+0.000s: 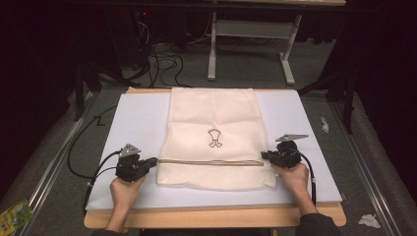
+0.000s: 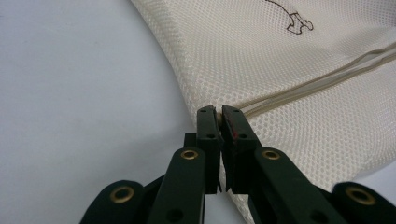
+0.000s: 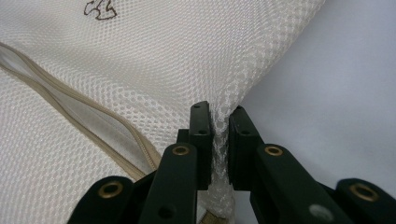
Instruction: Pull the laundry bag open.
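Observation:
A cream mesh bag [image 1: 214, 132] with a small dark emblem [image 1: 215, 137] and a tan zipper [image 1: 211, 162] lies flat on the white sheet [image 1: 137, 123]. My left gripper [image 1: 153, 161] is at the bag's left edge, at the zipper's end. In the left gripper view the gripper [image 2: 218, 112] is shut on the edge of the mesh bag [image 2: 289, 84]. My right gripper [image 1: 264, 155] is at the right edge. In the right gripper view the gripper [image 3: 220, 112] has a narrow gap between its jaws, and a bunched fold of the mesh bag [image 3: 163, 60] stands loosely in it.
The white sheet covers a wooden table [image 1: 211, 217] whose front edge runs below my hands. A metal table frame [image 1: 251, 29] and cables [image 1: 162, 59] are on the floor beyond. A green packet [image 1: 14, 214] and crumpled paper [image 1: 369, 220] lie on the floor at either side.

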The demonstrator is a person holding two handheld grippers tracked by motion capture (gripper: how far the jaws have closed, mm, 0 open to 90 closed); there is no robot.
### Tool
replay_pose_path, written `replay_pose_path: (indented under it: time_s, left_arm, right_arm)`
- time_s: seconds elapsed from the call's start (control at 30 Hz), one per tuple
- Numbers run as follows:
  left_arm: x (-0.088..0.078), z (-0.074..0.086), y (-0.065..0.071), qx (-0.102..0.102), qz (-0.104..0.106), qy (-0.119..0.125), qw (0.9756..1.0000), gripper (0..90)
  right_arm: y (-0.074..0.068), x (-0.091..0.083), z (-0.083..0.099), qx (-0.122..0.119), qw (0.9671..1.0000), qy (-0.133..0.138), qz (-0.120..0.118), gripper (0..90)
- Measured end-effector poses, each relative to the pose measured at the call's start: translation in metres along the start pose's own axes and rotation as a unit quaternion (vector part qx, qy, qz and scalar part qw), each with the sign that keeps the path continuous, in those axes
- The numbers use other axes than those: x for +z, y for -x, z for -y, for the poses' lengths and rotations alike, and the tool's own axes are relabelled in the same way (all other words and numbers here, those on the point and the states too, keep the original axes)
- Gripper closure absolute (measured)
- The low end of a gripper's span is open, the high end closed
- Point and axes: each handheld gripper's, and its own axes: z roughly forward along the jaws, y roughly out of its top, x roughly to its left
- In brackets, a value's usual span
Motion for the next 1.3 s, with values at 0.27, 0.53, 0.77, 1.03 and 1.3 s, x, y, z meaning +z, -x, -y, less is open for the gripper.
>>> replay_pose_path:
  time_s: [0.27,0.53,0.77,1.03,1.3]
  left_arm:
    - [0.001,-0.001,0.000,-0.003,0.006,0.004,1.0000,82.6]
    - [-0.002,-0.004,0.007,0.021,-0.036,0.017,0.9990,72.1]
    - [-0.009,-0.006,0.004,0.018,-0.031,0.043,0.9984,67.8]
    - [-0.021,-0.008,0.000,0.015,-0.024,0.083,0.9962,65.9]
    - [-0.026,-0.009,-0.008,0.009,-0.032,0.097,0.9947,64.8]
  right_arm:
    - [-0.005,-0.001,-0.001,-0.018,0.9996,-0.003,0.020,77.0]
    - [-0.013,-0.008,-0.005,-0.036,0.9975,0.018,0.057,67.0]
    - [-0.009,-0.017,-0.003,-0.024,0.9972,0.043,0.056,65.5]
    - [0.000,-0.036,0.002,-0.007,0.9945,0.088,0.057,66.2]
    - [0.012,-0.051,0.011,0.012,0.9921,0.107,0.064,66.2]
